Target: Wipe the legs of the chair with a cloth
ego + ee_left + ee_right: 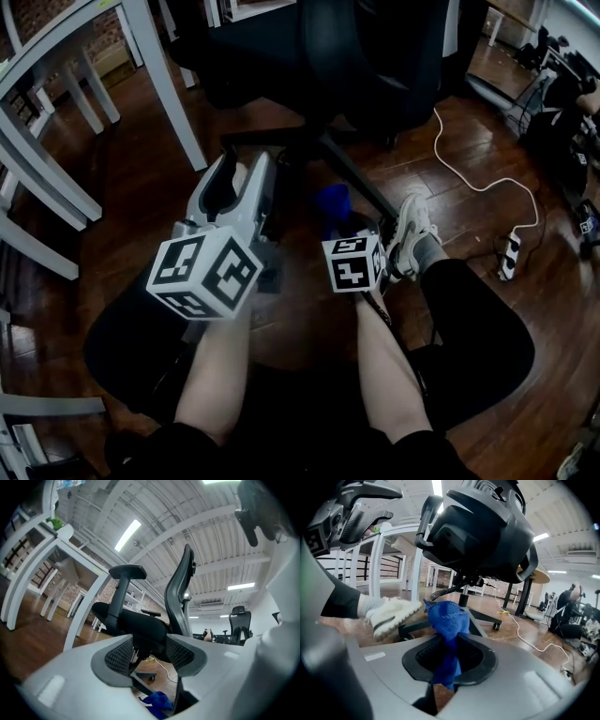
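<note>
Chair legs (361,183) of the black office chair (319,56) spread low over the wooden floor (450,141). The person was down close to that floor, one white shoe (409,232) set beside the base, presumably to bring both tools to leg height.

Right hand-held gripper (339,220): jaws clamped on the blue cloth (333,199). It was pinched partway along, so that a bunched end projected beyond the pads (425,654). Held so, fabric rather than plastic would meet the leg. The cloth lay just beside the nearest leg, not far from the central column (464,597). Whether it touched the leg could not be told.

Left hand-held gripper (246,167): jaws wide apart, with nothing between the pads (117,657). It was tilted slightly upward toward the chair and stood apart from the cloth. It was judged to be kept free, perhaps to steady the rolling chair during the wipe. Which legs were already wiped could not be told.
</note>
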A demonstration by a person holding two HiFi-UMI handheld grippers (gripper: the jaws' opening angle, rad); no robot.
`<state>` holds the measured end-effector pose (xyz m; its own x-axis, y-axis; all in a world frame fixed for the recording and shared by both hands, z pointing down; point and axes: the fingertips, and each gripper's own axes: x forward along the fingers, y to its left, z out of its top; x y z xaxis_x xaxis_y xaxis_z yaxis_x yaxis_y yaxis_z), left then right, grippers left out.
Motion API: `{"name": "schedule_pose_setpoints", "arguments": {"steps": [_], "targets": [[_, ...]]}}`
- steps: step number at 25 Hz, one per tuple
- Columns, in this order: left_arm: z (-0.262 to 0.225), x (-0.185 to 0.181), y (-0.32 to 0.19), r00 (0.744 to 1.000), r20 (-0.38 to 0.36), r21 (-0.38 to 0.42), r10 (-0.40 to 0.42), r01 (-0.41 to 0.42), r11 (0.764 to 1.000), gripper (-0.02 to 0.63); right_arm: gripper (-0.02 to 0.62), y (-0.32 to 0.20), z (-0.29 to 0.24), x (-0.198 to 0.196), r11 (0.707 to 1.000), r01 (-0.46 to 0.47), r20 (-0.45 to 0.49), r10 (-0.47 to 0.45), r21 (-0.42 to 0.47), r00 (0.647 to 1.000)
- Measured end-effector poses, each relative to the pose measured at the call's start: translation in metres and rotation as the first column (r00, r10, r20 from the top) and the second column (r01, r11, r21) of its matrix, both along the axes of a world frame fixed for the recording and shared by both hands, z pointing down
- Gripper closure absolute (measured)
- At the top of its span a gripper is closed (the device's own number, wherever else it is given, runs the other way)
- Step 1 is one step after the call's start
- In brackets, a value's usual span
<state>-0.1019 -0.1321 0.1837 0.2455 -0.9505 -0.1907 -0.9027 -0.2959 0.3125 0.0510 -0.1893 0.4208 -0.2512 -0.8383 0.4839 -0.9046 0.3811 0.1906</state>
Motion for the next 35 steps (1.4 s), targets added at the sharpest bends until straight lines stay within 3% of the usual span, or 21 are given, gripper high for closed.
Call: {"name": "schedule_pose_setpoints", "arguments": {"steps": [2,7,16,22,25,30,35], "targets": [[0.009,-0.004,0.005,1.0,-0.006,-0.016,0.006,-0.006,1.0,0.4,0.514,0.005,0.0,-0.013,1.0,0.029,-0.005,-0.029,0.009,1.0],[0.035,0.0,0.011,0.997,0.063,-0.061,0.043,-0.039,0.997,0.4,0.514,0.005,0.004,-0.043,0.994,0.108,-0.033,-0.107,0.013,0.994],[0.05,-0.023,-0.002,0.995,0.077,-0.11,0.062,-0.053,0.992,0.4,0.514,-0.01,-0.017,-0.094,0.989,0.146,0.06,-0.148,0.037,0.987],[0.069,-0.018,-0.011,0.996,0.047,-0.143,0.074,-0.067,0.987,0.4,0.514,0.005,-0.006,-0.086,0.985,0.172,0.011,-0.173,0.029,0.985],[0.074,-0.008,-0.009,0.995,0.039,-0.153,0.097,-0.09,0.984,0.4,0.514,0.012,0.006,-0.083,0.987,0.159,0.037,-0.159,-0.009,0.987],[0.064,0.003,0.002,0.991,0.082,-0.123,0.109,-0.099,0.988,0.4,0.514,0.023,-0.007,-0.096,0.977,0.213,0.008,-0.213,0.011,0.977],[0.056,0.003,0.005,0.991,0.078,-0.108,0.108,-0.099,0.989,0.4,0.514,0.03,-0.009,-0.096,0.978,0.208,0.013,-0.209,0.011,0.978]]}}
